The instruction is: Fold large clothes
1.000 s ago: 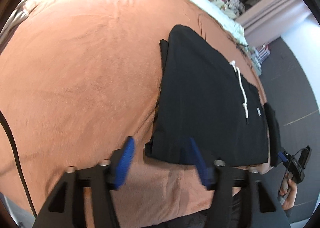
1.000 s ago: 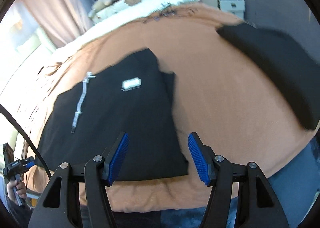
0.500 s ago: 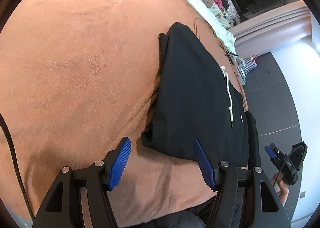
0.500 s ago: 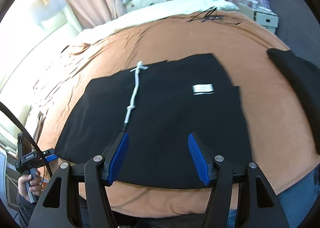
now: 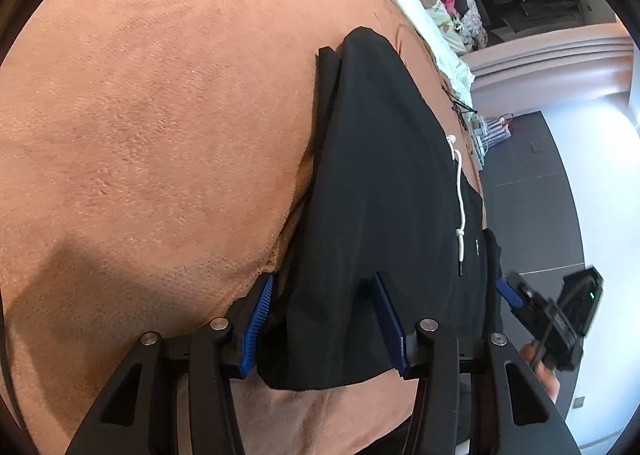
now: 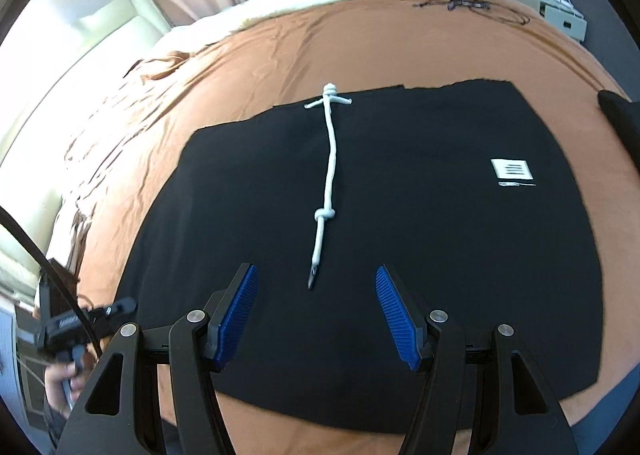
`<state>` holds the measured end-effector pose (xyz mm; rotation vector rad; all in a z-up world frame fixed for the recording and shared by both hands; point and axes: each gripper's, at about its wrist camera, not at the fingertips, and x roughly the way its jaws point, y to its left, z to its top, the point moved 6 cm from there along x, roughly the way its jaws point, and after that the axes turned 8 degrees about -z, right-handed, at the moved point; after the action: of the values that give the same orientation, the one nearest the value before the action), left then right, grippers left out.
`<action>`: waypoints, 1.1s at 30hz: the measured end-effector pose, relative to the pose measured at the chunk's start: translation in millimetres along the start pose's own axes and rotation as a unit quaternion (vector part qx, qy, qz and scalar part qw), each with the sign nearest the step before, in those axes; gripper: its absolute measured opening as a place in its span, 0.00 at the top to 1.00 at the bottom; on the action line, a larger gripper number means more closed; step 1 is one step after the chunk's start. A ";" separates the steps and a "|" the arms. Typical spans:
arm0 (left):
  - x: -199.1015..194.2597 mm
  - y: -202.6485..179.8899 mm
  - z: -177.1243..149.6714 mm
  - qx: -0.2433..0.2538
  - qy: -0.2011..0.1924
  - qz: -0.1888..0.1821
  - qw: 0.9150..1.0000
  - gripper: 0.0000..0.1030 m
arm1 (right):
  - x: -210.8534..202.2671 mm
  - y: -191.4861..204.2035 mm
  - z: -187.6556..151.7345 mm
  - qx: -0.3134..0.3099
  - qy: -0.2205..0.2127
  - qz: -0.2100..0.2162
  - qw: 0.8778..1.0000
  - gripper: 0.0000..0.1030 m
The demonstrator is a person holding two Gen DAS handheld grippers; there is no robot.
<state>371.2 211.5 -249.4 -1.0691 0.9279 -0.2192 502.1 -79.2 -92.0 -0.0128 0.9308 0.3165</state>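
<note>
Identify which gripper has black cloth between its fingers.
The left gripper: its closing jaws straddle the black garment's corner. The right gripper hovers open above it.

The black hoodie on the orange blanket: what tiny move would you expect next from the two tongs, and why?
Probably the left tongs finish closing on the near corner of the black hoodie: its edge already sits between their blue pads and they are closing. The right tongs hover open over the hem, below the white drawstring, gripping nothing, so they would likely drop and pinch next.
</note>
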 end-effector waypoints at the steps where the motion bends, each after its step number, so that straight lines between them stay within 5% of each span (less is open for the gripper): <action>1: -0.8 0.9 0.3 -0.001 0.001 0.000 1.000 0.54 | 10.0 0.8 4.8 0.003 0.004 -0.007 1.000 0.42; 8: -5.0 5.7 -3.3 0.007 0.003 0.007 1.000 0.65 | 66.0 25.0 8.2 -0.014 0.043 -0.037 0.998 0.61; 11: -6.6 6.6 -4.7 0.008 0.003 0.009 1.000 0.65 | 85.4 27.1 -6.0 -0.024 0.062 -0.059 0.996 0.63; 16: -6.7 7.5 -7.0 0.012 0.001 0.014 1.000 0.66 | 78.9 29.8 -26.0 -0.025 0.065 -0.053 0.996 0.81; 25: -8.6 5.6 -11.7 0.007 -0.004 0.028 1.000 0.66 | 68.1 38.8 -74.0 -0.068 0.076 -0.035 0.994 0.81; 33: -8.5 3.2 -9.9 0.003 -0.006 0.034 0.999 0.66 | 57.1 34.6 -42.2 -0.023 0.066 0.007 0.998 0.81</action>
<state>357.9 211.5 -249.0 -1.0306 0.9506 -0.1593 491.1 -37.4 -158.1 -0.0710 1.0553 0.3528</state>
